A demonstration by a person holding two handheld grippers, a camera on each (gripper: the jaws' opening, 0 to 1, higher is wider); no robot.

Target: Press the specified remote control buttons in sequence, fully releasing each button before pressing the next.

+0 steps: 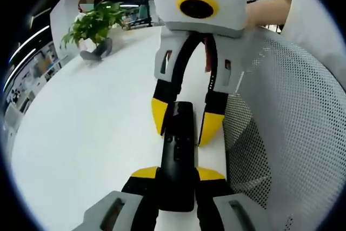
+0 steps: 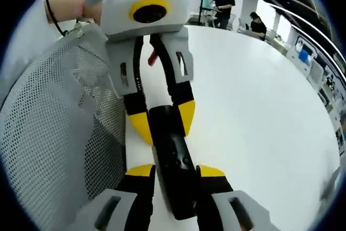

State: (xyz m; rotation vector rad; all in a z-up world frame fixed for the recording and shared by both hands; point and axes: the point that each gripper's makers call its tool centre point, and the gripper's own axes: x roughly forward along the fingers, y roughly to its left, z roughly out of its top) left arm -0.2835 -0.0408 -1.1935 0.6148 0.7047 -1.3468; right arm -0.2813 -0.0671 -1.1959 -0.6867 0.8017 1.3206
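- a black remote control (image 1: pixel 177 155) lies lengthwise between the two grippers, over the white table (image 1: pixel 92 133), held from both ends; i cannot tell whether its underside touches the table.
- in the left gripper view, the left gripper (image 1: pixel 177 176) rises from the bottom edge, its yellow-tipped fingers (image 1: pixel 145 173) closed against the near end of the remote, one on each side.
- in that same view the right gripper (image 1: pixel 186 123) comes in from the top, its yellow fingertips clasping the far end of the remote.
- in the right gripper view, the remote (image 2: pixel 175 160) runs up from the bottom; the right gripper (image 2: pixel 174 172) has its fingers pressed to either side of the near end, and small buttons show on the remote's top face.
- the left gripper (image 2: pixel 162 120) reaches down from the top of that view, gripping the far end.
- a white mesh chair back (image 1: pixel 292 133) stands just beside the remote, at the table's edge; it shows too in the right gripper view (image 2: pixel 48 133).
- a green potted plant (image 1: pixel 96 25) sits well apart on the far side of the table.
- two people (image 2: pixel 223 6) are in the background beyond the table.
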